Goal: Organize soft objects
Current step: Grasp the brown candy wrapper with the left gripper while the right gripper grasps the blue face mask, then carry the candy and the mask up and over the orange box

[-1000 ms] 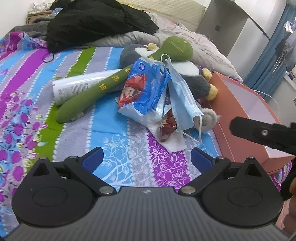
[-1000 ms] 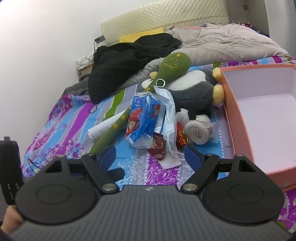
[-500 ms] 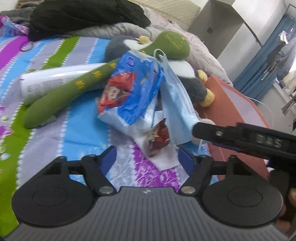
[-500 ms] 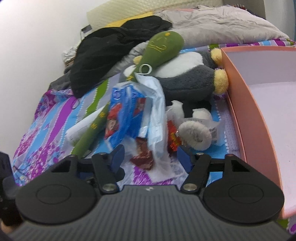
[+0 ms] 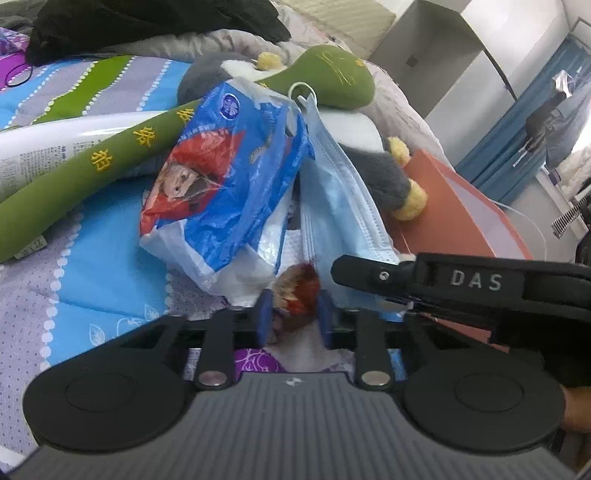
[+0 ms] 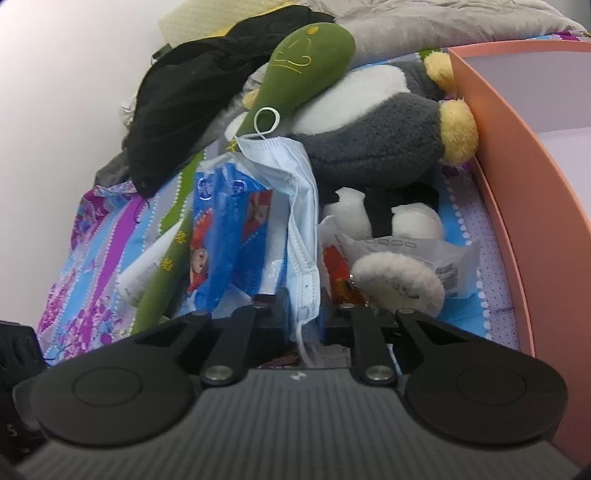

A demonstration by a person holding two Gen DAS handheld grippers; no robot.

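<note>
A pile lies on the striped bedspread. A blue tissue pack (image 5: 229, 173) (image 6: 229, 236) leans on a long green plush (image 5: 325, 77) (image 6: 306, 55). A light-blue face mask (image 5: 340, 192) (image 6: 295, 206) hangs beside it. A grey and white plush penguin (image 5: 380, 170) (image 6: 373, 136) lies behind. My left gripper (image 5: 291, 314) is shut on a red-brown snack wrapper (image 5: 295, 291). My right gripper (image 6: 304, 314) is shut on the lower edge of the face mask; it also shows as a black arm in the left wrist view (image 5: 443, 284).
An open orange box (image 5: 461, 206) (image 6: 517, 206) stands at the right of the pile. A black garment (image 5: 147, 22) (image 6: 207, 92) and a grey quilt (image 6: 443, 22) lie at the back. A white fluffy puff in a clear packet (image 6: 399, 284) and a white tube (image 5: 55, 140) lie nearby.
Both grippers moved forward into the pile and went from open to shut: the left onto the snack wrapper, the right onto the mask's lower edge.
</note>
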